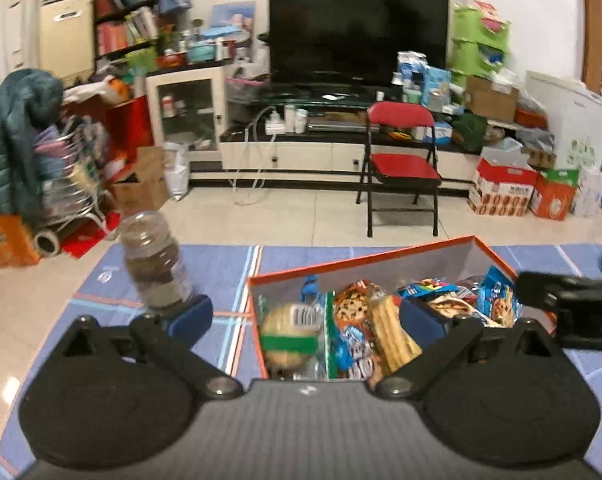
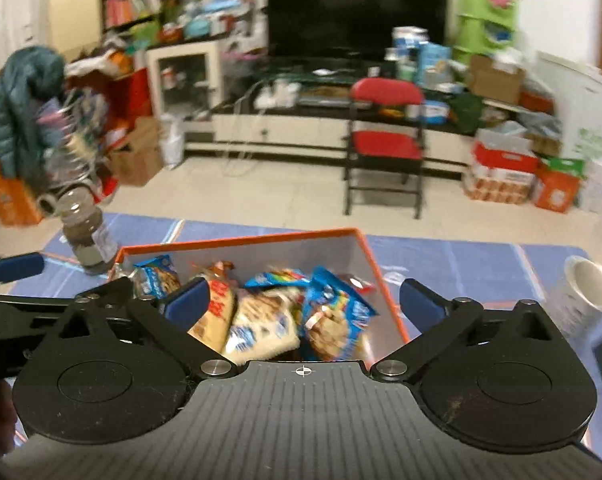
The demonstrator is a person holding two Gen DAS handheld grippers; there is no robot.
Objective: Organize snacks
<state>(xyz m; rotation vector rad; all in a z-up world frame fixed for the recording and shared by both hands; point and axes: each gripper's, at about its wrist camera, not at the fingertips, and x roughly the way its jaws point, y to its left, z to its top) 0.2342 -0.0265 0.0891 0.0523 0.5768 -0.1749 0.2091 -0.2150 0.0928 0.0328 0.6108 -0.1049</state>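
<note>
No word, brand or number can be read anywhere here. The snack packets [image 1: 353, 304] in the orange box [image 1: 381, 258] show bright printing and cookie pictures, but the lettering is too blurred to make out. The red-and-white cartons [image 1: 501, 196] on the floor and the jar [image 1: 157, 264] label are equally unreadable.

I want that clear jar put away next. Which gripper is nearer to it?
Left. The left gripper has one finger just in front of the jar; the right gripper hangs over the orange box, with the jar beyond the box's far-left corner.
</note>
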